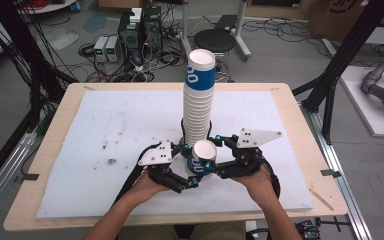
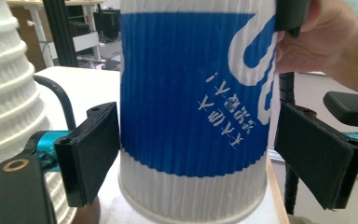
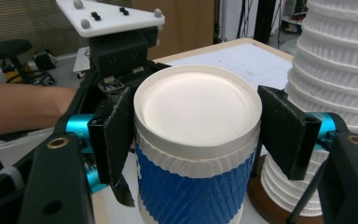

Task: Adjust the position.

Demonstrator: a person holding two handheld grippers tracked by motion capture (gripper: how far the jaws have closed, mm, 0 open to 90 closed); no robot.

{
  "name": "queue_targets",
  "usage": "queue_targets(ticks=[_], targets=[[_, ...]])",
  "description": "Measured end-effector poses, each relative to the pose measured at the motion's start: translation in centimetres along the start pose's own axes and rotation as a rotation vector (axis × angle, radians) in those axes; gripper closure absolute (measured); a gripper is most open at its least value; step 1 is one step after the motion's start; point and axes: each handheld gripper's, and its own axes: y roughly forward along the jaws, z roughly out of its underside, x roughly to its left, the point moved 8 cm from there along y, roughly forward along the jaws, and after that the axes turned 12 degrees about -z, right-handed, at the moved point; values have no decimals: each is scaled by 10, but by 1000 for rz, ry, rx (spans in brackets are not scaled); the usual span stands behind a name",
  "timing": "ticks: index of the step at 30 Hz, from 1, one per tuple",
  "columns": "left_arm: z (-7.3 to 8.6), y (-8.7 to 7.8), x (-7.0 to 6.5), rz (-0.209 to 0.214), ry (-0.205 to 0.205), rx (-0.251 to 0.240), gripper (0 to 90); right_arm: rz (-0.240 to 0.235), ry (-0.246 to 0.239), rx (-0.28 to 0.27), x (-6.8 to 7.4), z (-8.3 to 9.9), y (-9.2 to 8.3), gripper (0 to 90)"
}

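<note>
You have a single blue-and-white paper cup point(image 1: 202, 159) standing upside down on the white mat point(image 1: 105, 130), low in the centre of the high view, with both tools closing in on it. Your right gripper point(image 1: 211, 152) has its pads pressed against the cup's upper end from both sides; in the right gripper view the cup's white base point(image 3: 198, 107) sits between the two black pads, so this tool is clamped on it. Your left gripper point(image 1: 192, 165) straddles the same cup lower down; in the left gripper view one pad point(image 2: 93, 149) touches the blue wall at the left, while the other pad stands a little off the cup at the right, so those jaws are apart, not gripping.

Right behind the cup, just above it in the high view, rises the tall stack of cups point(image 1: 198, 100) on a dark round base. It crowds both tools: its ribbed white side fills the left edge of the left gripper view and the right edge of the right gripper view.
</note>
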Motion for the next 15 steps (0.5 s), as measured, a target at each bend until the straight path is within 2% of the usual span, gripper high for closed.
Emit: queue_targets(ticks=[5, 11, 15], targets=[[4, 3, -1, 4, -8, 16, 146, -17, 6, -12, 1, 0, 1, 314], [7, 2, 0, -3, -16, 21, 198, -20, 22, -16, -1, 3, 1, 316], [7, 1, 0, -7, 0, 29, 243, -19, 22, -13, -1, 4, 2, 315]])
